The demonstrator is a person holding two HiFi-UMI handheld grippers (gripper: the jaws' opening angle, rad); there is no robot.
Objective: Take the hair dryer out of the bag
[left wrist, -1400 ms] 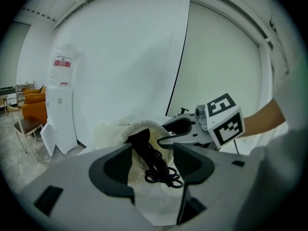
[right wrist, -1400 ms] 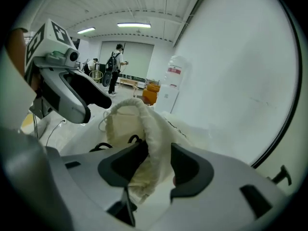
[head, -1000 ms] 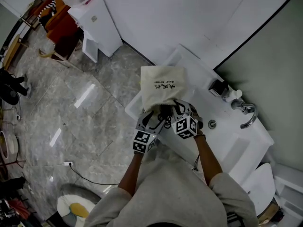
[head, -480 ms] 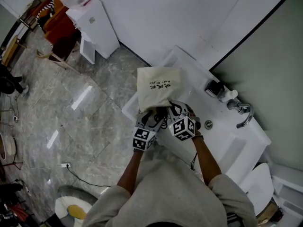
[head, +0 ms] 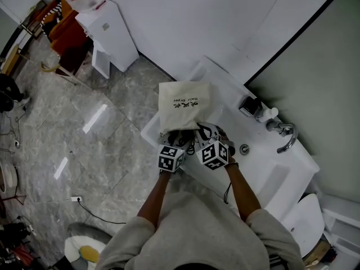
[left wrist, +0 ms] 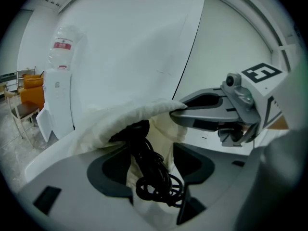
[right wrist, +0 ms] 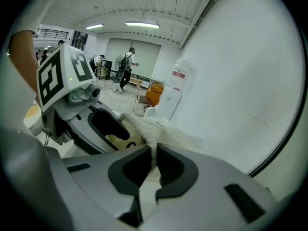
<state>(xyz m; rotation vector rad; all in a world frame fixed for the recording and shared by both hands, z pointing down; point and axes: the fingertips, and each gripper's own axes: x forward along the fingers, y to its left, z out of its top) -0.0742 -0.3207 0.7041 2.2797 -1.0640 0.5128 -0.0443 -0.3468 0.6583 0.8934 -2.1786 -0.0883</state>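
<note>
A cream cloth bag (head: 183, 103) with black print lies on the white counter (head: 270, 176). My right gripper (head: 201, 133) is shut on the bag's rim (right wrist: 144, 131), with cloth pinched between its pads and the mouth held up. My left gripper (head: 179, 142) stands open at the mouth. A coiled black cord (left wrist: 155, 179) hangs out of the bag (left wrist: 120, 121) between its wide jaws (left wrist: 153, 173), and the pads do not press on it. A dark part shows inside the mouth; the hair dryer's body is otherwise hidden. In the left gripper view the right gripper (left wrist: 185, 110) nips the rim.
A chrome tap (head: 287, 136) and a drain (head: 243, 148) lie right of the bag, with a small dark box (head: 249, 106) behind. The counter's front edge runs just under the grippers. A white water dispenser (head: 107, 32) and an orange chair (head: 67, 30) stand on the marble floor.
My left gripper has sunk and edged in closer to the bag's mouth, beside the right one. The right gripper keeps its hold on the rim.
</note>
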